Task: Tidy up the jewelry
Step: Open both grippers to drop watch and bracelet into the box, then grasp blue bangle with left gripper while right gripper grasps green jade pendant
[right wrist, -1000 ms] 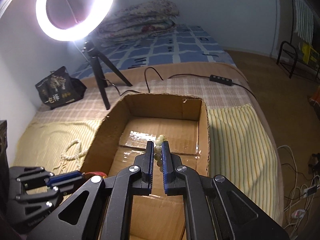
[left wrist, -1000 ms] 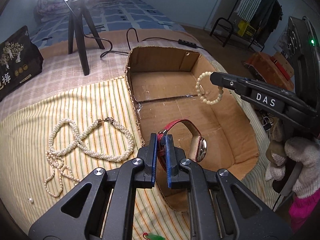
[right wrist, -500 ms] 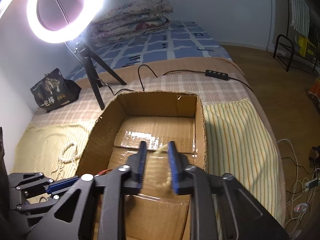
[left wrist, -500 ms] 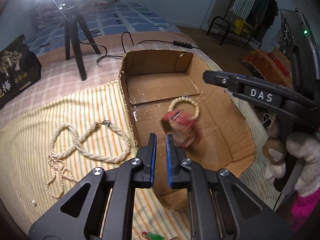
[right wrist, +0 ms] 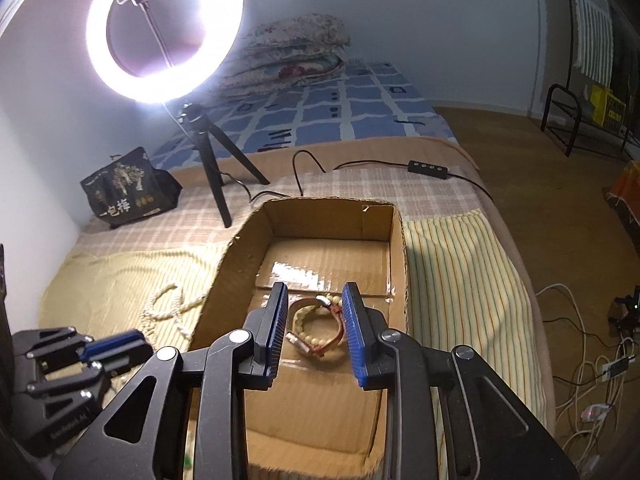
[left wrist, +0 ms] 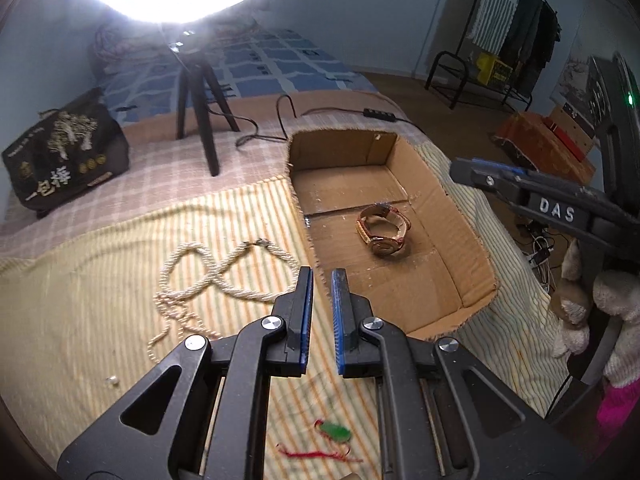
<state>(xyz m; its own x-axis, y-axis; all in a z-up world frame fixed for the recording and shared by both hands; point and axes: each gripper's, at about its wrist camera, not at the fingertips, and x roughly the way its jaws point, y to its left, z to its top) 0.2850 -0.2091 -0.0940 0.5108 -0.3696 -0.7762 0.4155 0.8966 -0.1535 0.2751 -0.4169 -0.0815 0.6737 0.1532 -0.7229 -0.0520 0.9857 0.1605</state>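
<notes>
Cardboard box [left wrist: 384,280] sits on the striped bedspread [left wrist: 80,312] and it's the landmark for everything here. Inside it, about mid-floor, lies the watch [left wrist: 383,232] with its reddish strap, and the bead bracelet [right wrist: 310,326] is right there with it, seemingly looped inside the strap, touching it.

Both grippers are empty. The left gripper [left wrist: 321,312] hangs over the near-left edge of the box, its blue pads close together with only a narrow gap between them and nothing in it. The right gripper [right wrist: 316,330] hovers above the box floor, its jaws have just been opening and now stand spread apart, with the watch and bracelet showing below the gap but not pinched.

So I'd say the drop-off step for those two pieces is done and it's on to the next pickup. What's left outside: the pearl necklace [left wrist: 224,276] twisted in a figure-eight to the left of the box, a thinner bead strand tangled below it, and a green pendant [left wrist: 336,431] on red cord nearest the left camera.

Next move probably needs the left gripper to open up, swing left away from the box and come down on the thick rope. It's floppy, so grabbing a bunched part seems smarter.
</notes>
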